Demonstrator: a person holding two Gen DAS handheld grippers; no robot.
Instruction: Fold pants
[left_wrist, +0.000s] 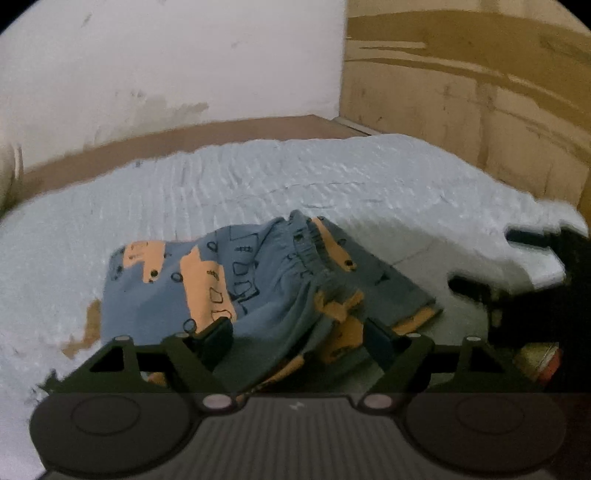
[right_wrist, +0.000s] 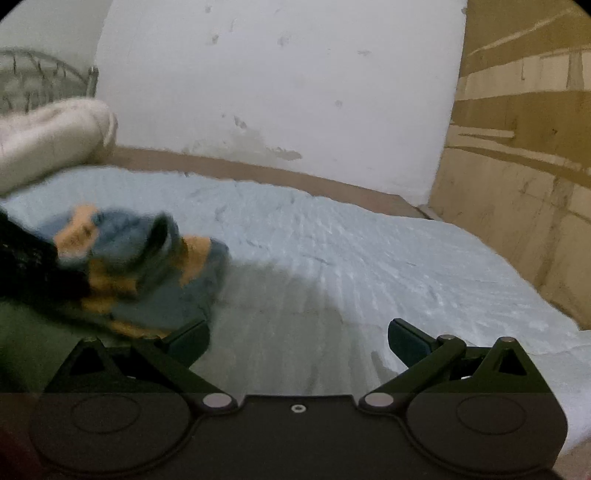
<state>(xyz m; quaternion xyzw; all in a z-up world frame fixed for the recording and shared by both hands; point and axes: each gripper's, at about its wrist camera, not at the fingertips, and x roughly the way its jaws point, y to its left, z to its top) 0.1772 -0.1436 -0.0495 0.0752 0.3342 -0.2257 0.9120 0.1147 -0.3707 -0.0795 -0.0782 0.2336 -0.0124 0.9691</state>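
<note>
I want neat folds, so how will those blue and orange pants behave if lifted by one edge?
The pants lie rumpled in soft creases on the bed sheet, so they will probably droop and sag. The gathered waistband looks thicker and may bunch. They look thin, so likely light.

One pair of pants (left_wrist: 258, 288), blue with orange patches, is counted on one pale blue bed cover (left_wrist: 295, 173), lying toward 7 o'clock in the left wrist view. Two grippers are counted, the left gripper (left_wrist: 299, 339) at 6 o'clock and the right gripper (right_wrist: 299, 341) likewise. One white pillow (right_wrist: 48, 140) is seen at 10 o'clock.
</note>
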